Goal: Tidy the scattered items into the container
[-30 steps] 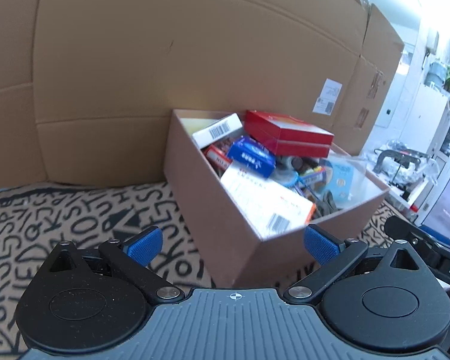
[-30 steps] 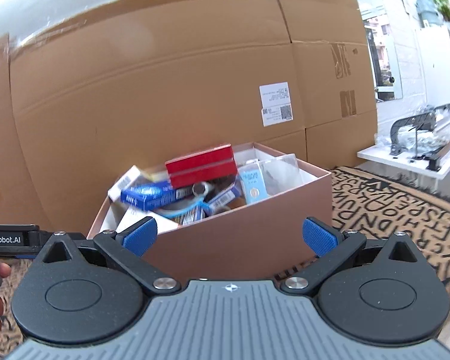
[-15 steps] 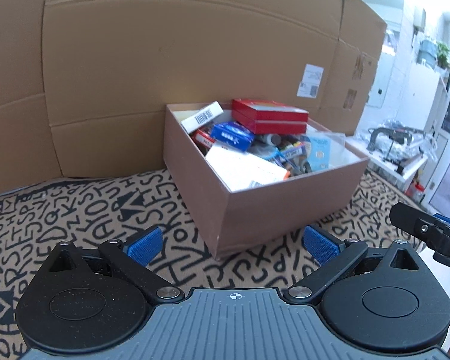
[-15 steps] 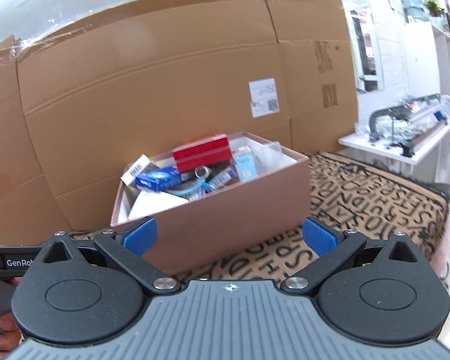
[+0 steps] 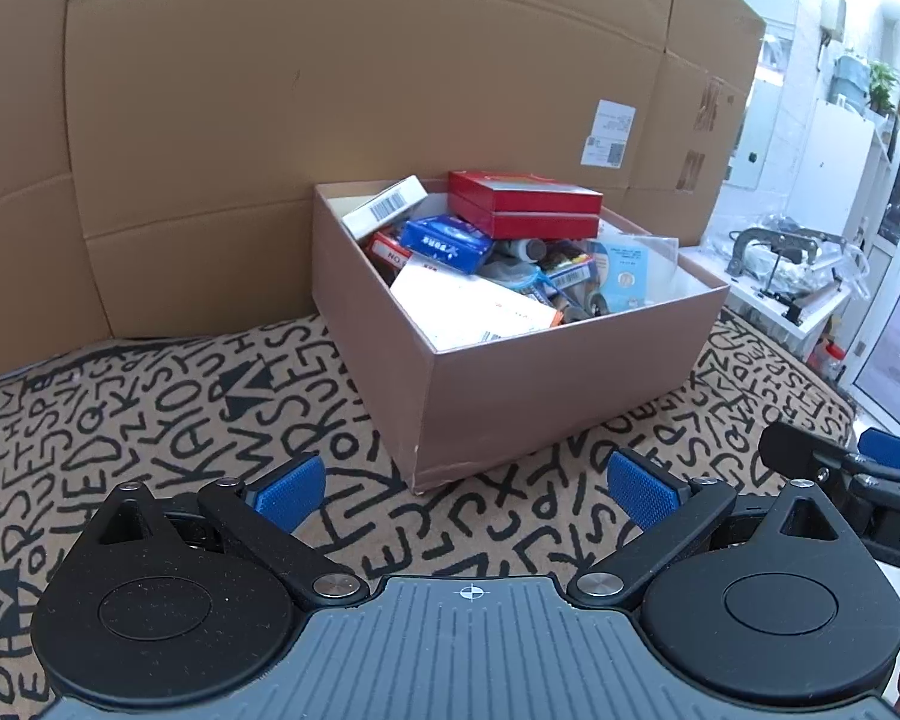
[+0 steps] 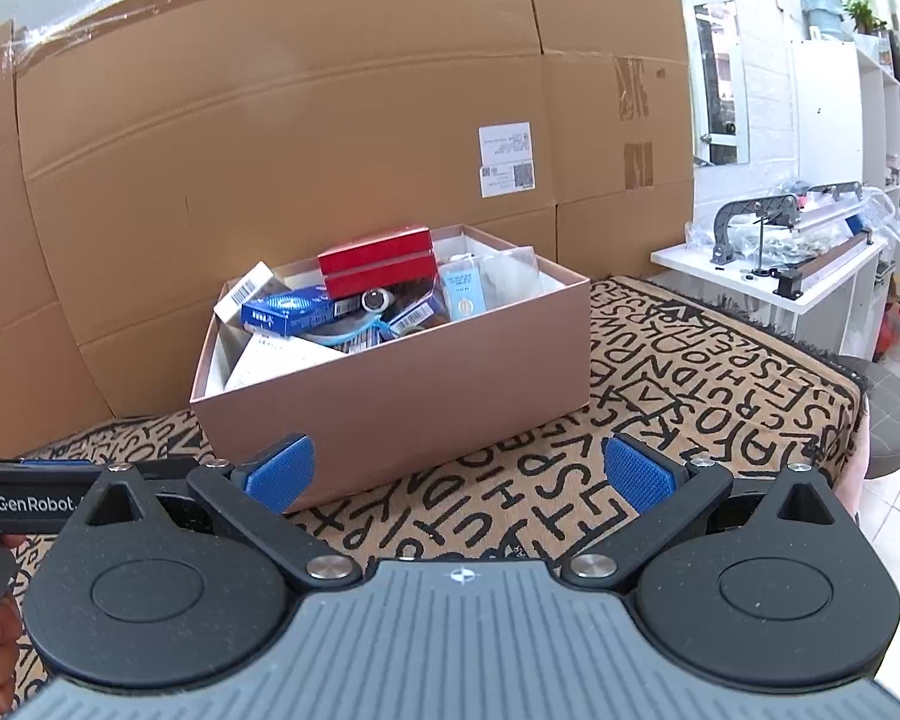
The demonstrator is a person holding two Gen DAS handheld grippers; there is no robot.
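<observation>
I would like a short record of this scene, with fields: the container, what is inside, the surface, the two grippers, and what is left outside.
container: open cardboard box, standing on the mat
contents: red box on top; blue box; white box with barcode; white paper; other small items, piled to the rim
surface: patterned mat with black letters
backdrop: large cardboard sheets
left gripper: open, empty, apart from the box
right gripper: open, empty, apart from the box
items outside: none visible on the mat

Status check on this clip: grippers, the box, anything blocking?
Left gripper open, empty. Right gripper open, empty. Box piled full, red case on top. No loose items visible on patterned mat.
</observation>
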